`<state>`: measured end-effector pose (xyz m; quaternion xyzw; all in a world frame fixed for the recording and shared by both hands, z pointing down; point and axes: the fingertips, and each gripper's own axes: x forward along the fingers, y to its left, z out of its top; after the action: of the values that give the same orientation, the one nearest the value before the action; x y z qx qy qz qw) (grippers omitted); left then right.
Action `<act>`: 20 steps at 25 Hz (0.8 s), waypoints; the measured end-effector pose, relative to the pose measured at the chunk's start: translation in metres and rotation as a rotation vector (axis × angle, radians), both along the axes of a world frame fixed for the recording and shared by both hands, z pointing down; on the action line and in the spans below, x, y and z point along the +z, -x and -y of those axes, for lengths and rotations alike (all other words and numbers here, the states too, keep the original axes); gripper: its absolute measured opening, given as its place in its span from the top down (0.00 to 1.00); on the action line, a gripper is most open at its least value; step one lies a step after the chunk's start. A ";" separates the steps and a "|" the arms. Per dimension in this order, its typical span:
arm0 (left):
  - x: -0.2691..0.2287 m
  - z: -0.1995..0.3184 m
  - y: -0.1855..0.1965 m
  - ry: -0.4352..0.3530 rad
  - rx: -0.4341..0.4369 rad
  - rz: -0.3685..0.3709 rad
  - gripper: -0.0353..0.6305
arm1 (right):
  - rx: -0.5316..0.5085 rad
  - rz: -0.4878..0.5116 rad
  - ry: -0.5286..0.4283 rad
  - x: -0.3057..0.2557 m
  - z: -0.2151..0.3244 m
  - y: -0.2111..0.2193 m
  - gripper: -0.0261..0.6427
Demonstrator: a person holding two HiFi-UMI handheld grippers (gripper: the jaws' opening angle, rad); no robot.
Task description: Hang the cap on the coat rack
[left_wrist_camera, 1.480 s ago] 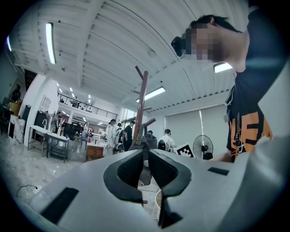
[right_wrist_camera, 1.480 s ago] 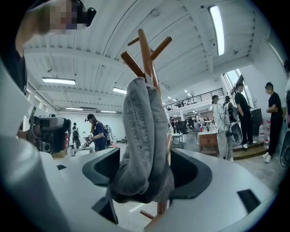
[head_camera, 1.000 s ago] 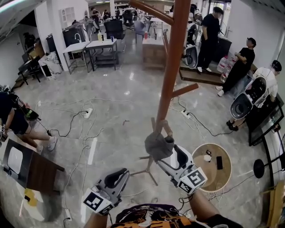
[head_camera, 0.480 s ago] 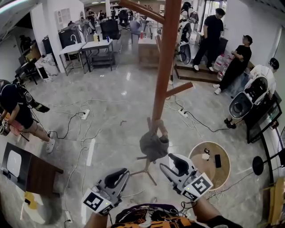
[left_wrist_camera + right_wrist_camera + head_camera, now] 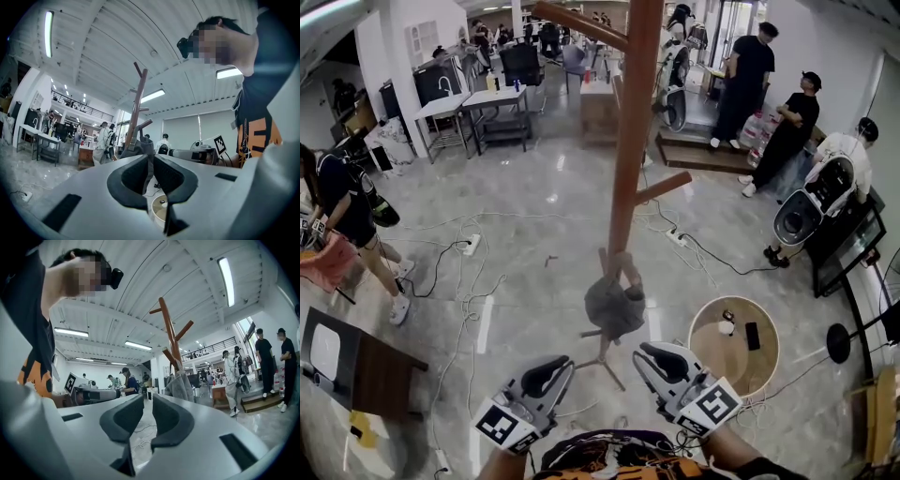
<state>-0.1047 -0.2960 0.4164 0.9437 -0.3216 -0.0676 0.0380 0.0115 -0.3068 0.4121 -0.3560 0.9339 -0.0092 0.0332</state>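
Note:
A grey cap (image 5: 612,307) hangs on a low peg of the brown wooden coat rack (image 5: 628,141), free of both grippers. My right gripper (image 5: 644,355) sits below and to the right of the cap, apart from it. Its jaws are closing with nothing between them, and a narrow gap still shows. My left gripper (image 5: 566,363) is held low to the left, shut and empty. The right gripper view shows the cap (image 5: 180,385) on the rack (image 5: 169,333) beyond the right gripper (image 5: 147,399). In the left gripper view the cap (image 5: 140,145) hangs past the left gripper (image 5: 151,157).
A round wooden table (image 5: 712,352) with a phone and small items stands at the right of the rack's base. A dark desk (image 5: 366,361) is at the left. Cables (image 5: 478,281) trail across the floor. Several people (image 5: 797,122) stand at the far right, one person (image 5: 337,216) at the left.
My right gripper has let go of the cap and drawn back toward me, its jaws coming together. The cap stays on the low peg. The left gripper has not moved.

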 end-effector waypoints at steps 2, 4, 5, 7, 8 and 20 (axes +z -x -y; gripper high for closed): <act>0.000 0.000 -0.002 0.013 0.001 -0.006 0.86 | 0.021 -0.008 -0.024 -0.003 0.000 -0.002 0.89; -0.001 -0.001 -0.007 0.017 0.007 -0.014 0.86 | 0.044 -0.008 -0.070 -0.010 -0.002 -0.005 0.94; -0.002 -0.001 -0.009 0.014 0.010 -0.013 0.86 | 0.052 -0.004 -0.090 -0.014 -0.004 -0.005 0.94; -0.001 -0.001 -0.011 0.000 0.017 -0.006 0.86 | 0.059 -0.021 -0.098 -0.013 -0.007 -0.006 0.94; -0.001 -0.001 -0.012 -0.004 0.019 -0.004 0.86 | 0.059 -0.041 -0.090 -0.009 -0.007 -0.007 0.94; 0.003 -0.009 -0.019 0.002 0.035 0.012 0.86 | 0.036 -0.024 -0.062 -0.011 -0.015 -0.004 0.94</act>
<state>-0.0852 -0.2866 0.4189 0.9495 -0.3053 -0.0607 0.0383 0.0157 -0.2922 0.4015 -0.3714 0.9276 0.0247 0.0333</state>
